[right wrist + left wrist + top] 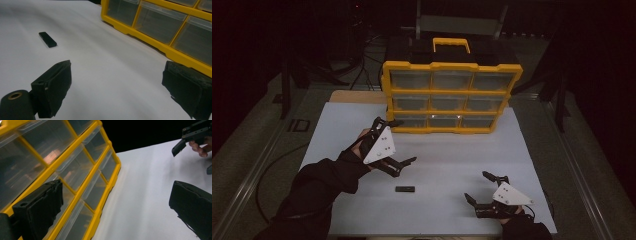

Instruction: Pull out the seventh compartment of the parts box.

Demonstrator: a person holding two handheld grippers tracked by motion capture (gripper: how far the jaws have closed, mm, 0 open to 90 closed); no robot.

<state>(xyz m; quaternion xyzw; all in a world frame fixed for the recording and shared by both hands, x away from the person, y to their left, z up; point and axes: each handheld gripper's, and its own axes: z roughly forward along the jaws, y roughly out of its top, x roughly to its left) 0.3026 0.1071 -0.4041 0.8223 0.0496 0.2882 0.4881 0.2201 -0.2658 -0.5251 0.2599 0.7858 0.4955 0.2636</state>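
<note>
White sheet-covered surface [512, 150], bearing all items. Yellow-framed organiser cabinet [451, 95] with nine clear drawers in three rows, yellow handle on top, standing upright at the far middle of the surface. Left tongs [401, 141], held in a dark-sleeved hand, jaws wide apart and empty; one jaw lies against the cabinet's lower left corner by the bottom-left drawer, the other hangs over the bare surface. Right tongs [477, 186], near the front right edge, jaws apart, holding nothing, well apart from the cabinet. Small flat black block [405, 189], lying loose on the surface between the two tongs, nearer the left, touched by neither; also in the right gripper view [47, 39].
</note>
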